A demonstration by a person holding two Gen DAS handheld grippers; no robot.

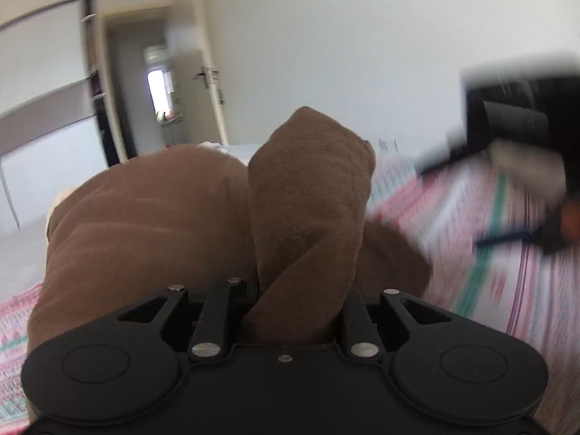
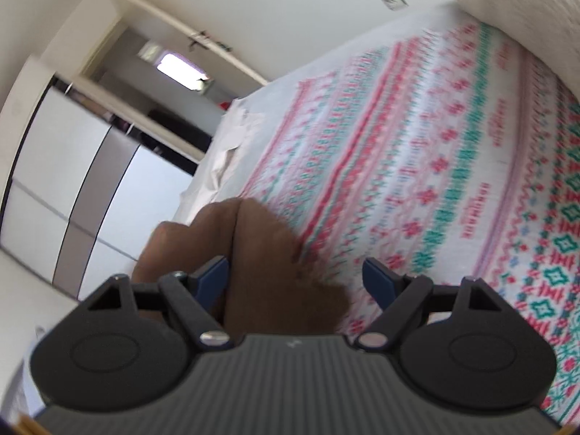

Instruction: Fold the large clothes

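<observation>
Brown garment (image 1: 308, 199) clamped, left hand-held gripper (image 1: 301, 290).

Left claw (image 1: 301, 286) clamped, right claw (image 2: 295, 275) agape.

White walls (image 1: 362, 36), wardrobe (image 1: 43, 83), open door (image 1: 212, 83) (bright beyond)

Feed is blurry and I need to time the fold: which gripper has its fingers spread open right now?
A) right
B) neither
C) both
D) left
A: the right gripper shows a wide gap between its blue fingers, while the left gripper is pinched on the brown garment.
</observation>
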